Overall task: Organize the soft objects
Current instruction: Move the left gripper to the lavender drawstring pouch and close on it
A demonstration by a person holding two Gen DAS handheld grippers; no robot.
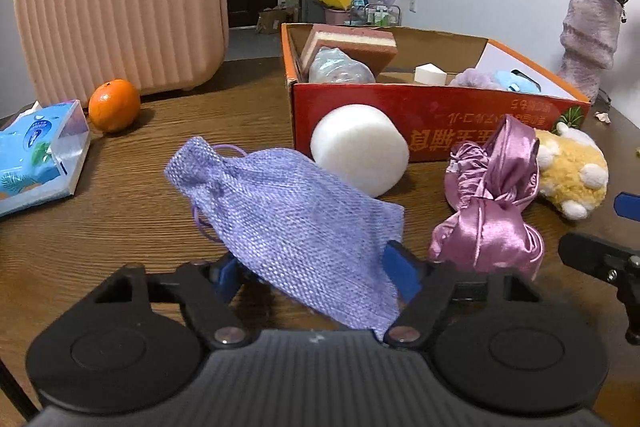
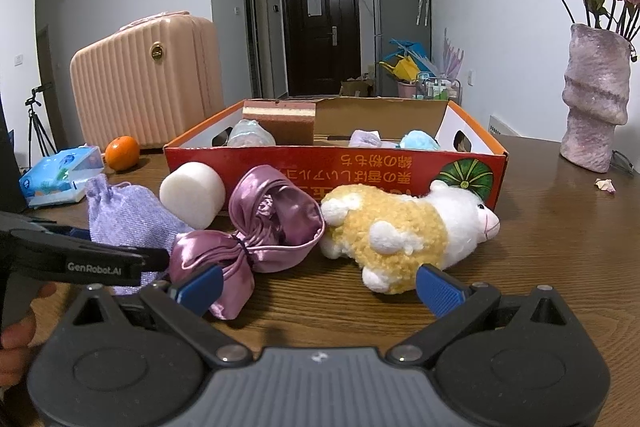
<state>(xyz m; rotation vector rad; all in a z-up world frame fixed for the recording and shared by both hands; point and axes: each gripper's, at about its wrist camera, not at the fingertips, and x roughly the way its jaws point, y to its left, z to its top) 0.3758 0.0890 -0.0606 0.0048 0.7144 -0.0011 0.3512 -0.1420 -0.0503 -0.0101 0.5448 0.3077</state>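
Two low, close wrist views toward the red box (image 1: 436, 115) — shared tabletop clutter

one orange (image 1: 114, 105), one vase (image 2: 595, 98), one suitcase (image 1: 120, 7)

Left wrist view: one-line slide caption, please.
Left gripper holds a lavender drawstring pouch above the table, facing the red box.

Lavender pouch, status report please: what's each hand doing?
Left gripper shut on lavender pouch. Right gripper open, empty. White sponge sits before the box.
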